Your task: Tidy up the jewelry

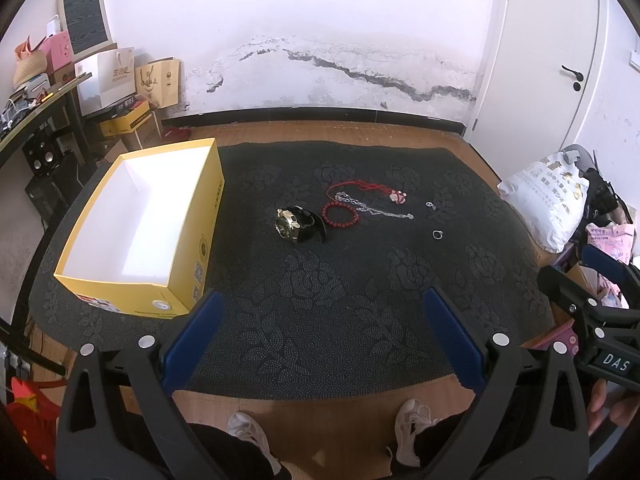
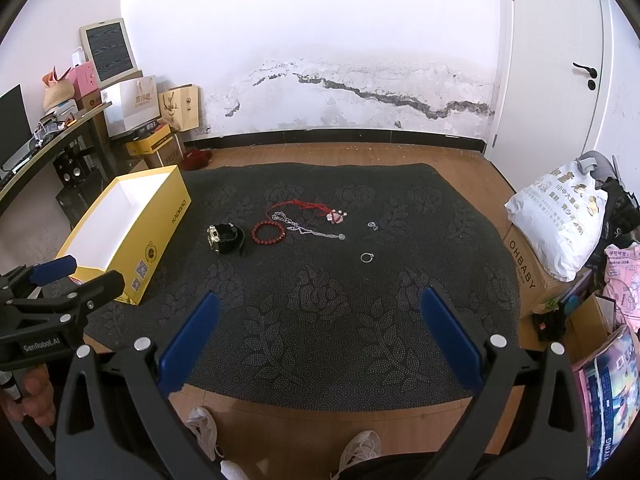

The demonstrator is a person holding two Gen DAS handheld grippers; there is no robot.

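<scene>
Left wrist view shows your left gripper with fingers spread wide and nothing between them, held well above the mat. Working left to right: the yellow box sits open and empty at the mat's left edge; near it lies the watch, then the red bead bracelet, the red cord necklace tangled with the silver chain, and two small rings further right. Your right gripper is likewise wide open and empty. I'd start with the watch, closest to the box: come down over its strap, close firmly, lift clear. Take the tangled necklaces singly, pinching a cord rather than the pendant.
</scene>
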